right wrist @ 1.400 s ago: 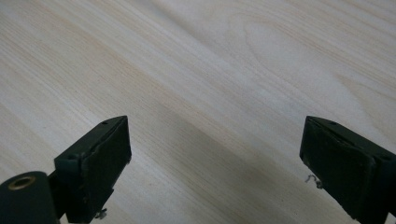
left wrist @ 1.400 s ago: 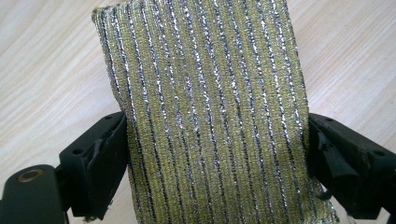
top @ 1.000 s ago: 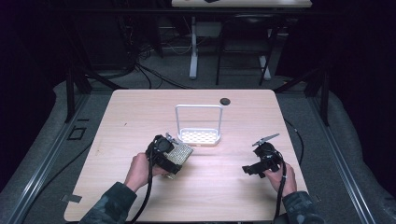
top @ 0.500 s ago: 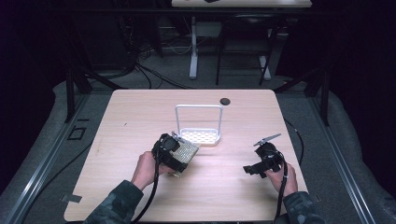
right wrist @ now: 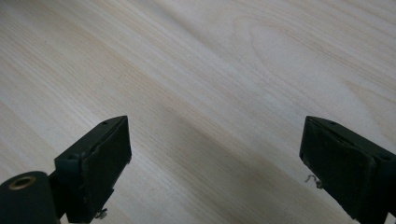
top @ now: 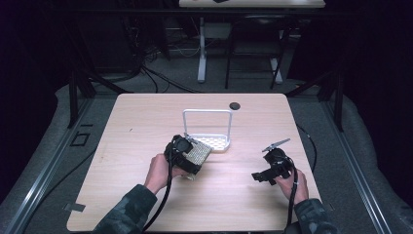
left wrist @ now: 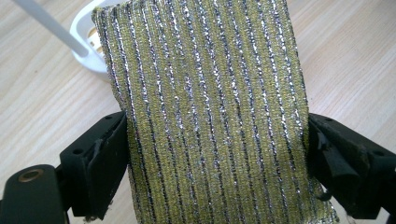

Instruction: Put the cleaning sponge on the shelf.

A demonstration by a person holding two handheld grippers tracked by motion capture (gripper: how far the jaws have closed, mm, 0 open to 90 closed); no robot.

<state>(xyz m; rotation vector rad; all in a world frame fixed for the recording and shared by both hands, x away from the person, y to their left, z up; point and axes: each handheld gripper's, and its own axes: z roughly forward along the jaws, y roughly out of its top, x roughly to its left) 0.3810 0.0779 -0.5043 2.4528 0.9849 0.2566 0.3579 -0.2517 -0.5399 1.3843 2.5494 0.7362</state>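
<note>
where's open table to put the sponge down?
Bare wood along the table left of the white rack, across the far edge around the dark round spot, and at the near edge between the left gripper holding the sponge and the right gripper. Crowded at the rack's base.

The desk (top: pixel 146 122) is pale wood with a fine grain, bare beneath the right fingers (right wrist: pixel 105 163). 1 white rack (top: pixel 208 127) stands on it just beyond the left fingers (left wrist: pixel 100 158), its base flat on the wood. 1 small dark disc (top: pixel 234 106) lies farther off, near the far edge.
</note>
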